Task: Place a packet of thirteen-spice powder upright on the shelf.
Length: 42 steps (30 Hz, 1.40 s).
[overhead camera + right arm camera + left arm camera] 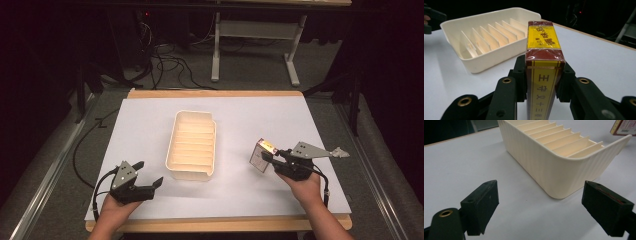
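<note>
Two grippers: right (pixel 266 156) clamps one box (pixel 543 65); left (pixel 148 174) agape; one tray (pixel 192 145).

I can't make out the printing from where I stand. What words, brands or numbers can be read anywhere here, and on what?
Yellow top panel of the red and yellow box, held in the right gripper: large Chinese characters, seen upside down; I cannot read them surely.
Box's narrow yellow edge: "王", then more characters too cut off to read.
Box's corner in the left gripper view: print too blurred.
Cream divided tray, left gripper: no text.
</note>
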Available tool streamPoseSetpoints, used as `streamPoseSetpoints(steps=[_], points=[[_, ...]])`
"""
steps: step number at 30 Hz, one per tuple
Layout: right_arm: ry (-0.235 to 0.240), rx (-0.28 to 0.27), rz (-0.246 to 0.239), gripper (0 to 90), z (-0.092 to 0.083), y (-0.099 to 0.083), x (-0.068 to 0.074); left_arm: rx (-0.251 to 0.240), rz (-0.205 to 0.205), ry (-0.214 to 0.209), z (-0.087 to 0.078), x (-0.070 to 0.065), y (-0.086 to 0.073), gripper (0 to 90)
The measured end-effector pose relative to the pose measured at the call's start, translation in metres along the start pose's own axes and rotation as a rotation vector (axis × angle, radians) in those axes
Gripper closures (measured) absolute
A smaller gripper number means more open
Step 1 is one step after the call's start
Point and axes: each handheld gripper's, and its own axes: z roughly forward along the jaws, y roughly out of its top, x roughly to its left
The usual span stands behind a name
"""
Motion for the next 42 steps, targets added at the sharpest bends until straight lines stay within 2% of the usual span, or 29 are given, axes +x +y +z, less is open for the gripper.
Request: streamPoseSetpoints(steps=[3,10,18,22,27,34,42], points=[[0.009,0.003,-0.017,68.4,0.002,0.004,0.000,-0.003,-0.006,0.000,-0.001,0.000,0.000,14.8],[0.076,-0.018,-0.046,68.3,0.015,0.020,-0.001,-0.013,-0.010,0.005,-0.003,0.001,0.002,14.8],[0.173,-0.049,-0.082,68.4,0.032,0.034,0.000,-0.025,-0.010,0.014,-0.006,0.003,0.003,14.8],[0.213,-0.041,-0.101,68.3,0.043,0.040,0.002,-0.035,-0.011,0.030,-0.013,0.007,0.004,14.8],[0.273,-0.057,-0.126,68.4,0.056,0.048,0.005,-0.045,-0.014,0.047,-0.021,0.009,0.005,14.8],[0.322,-0.068,-0.134,68.4,0.072,0.057,0.011,-0.055,-0.015,0.061,-0.028,0.010,0.006,14.8],[0.362,-0.076,-0.162,68.5,0.087,0.065,0.017,-0.052,-0.020,0.055,-0.027,0.010,0.006,14.8]])
